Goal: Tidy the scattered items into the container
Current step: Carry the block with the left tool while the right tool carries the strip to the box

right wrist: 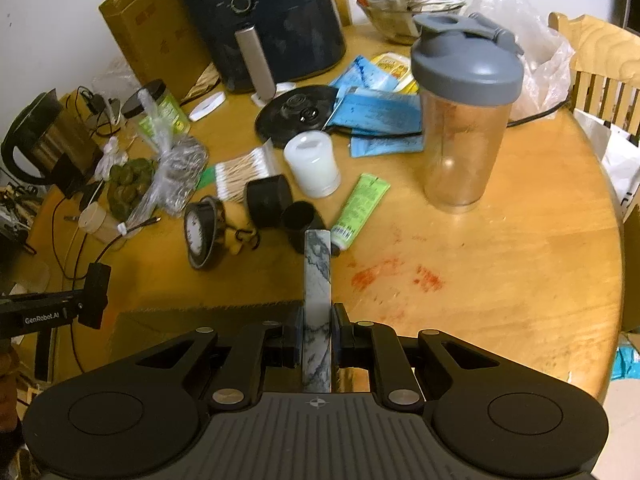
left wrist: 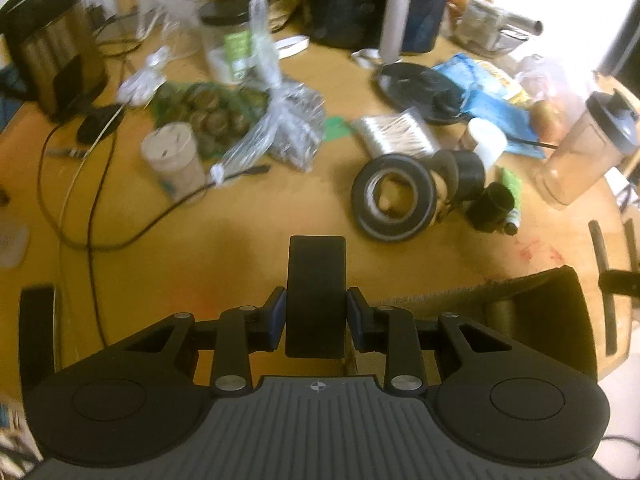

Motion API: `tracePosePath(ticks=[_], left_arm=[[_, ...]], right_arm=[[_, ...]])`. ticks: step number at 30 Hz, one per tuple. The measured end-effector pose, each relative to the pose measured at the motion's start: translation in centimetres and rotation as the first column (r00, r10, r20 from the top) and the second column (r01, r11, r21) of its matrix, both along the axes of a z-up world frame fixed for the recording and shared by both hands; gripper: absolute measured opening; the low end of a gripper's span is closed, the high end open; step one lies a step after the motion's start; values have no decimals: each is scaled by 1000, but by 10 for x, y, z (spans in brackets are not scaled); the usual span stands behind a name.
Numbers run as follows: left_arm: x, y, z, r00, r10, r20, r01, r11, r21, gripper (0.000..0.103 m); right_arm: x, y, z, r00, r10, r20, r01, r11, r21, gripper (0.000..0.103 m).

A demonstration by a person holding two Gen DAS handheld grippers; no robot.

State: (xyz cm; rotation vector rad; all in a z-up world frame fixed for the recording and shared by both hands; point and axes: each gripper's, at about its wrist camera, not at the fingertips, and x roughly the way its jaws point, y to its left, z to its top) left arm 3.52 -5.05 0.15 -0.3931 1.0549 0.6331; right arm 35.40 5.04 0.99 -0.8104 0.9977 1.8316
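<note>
Left hand-held gripper [left wrist: 316, 312] clenching black block [left wrist: 316, 280], right [right wrist: 318, 336] clenching marbled bar [right wrist: 318, 280], both lengthwise forward

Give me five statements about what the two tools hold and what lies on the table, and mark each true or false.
1. The left tool grips a flat black block. True.
2. The right tool is empty. False: it clamps a marbled bar.
3. The shaker bottle stands upright with its grey lid on. True.
4. The green tube stands on its cap. False: it lies flat on the table.
5. The tape roll sits on the air fryer. False: it lies on the table.
</note>
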Motion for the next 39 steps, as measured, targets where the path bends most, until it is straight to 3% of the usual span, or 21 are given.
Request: tracePosePath(ticks=[5, 25, 28, 39], left_arm=[[-5, -17, 0, 998, 58, -12, -58, 998, -3, 31], [12, -46, -7, 997, 41, -63, -45, 997, -70, 31], [17, -47, -14, 997, 38, -74, -46, 994, -104, 31], [29, -46, -38, 986, 43, -161, -60, 993, -97, 32]], right_arm=[[-6, -6, -1, 1000, 0, -12, 0, 1000, -25, 17], [-28, -8, -31, 995, 81, 56, -71, 984, -164, 17], [-32, -6, -36, 993, 88, 81, -73, 981, -180, 17], [-41, 2, -56, 982, 108, 156, -75, 977, -202, 17]])
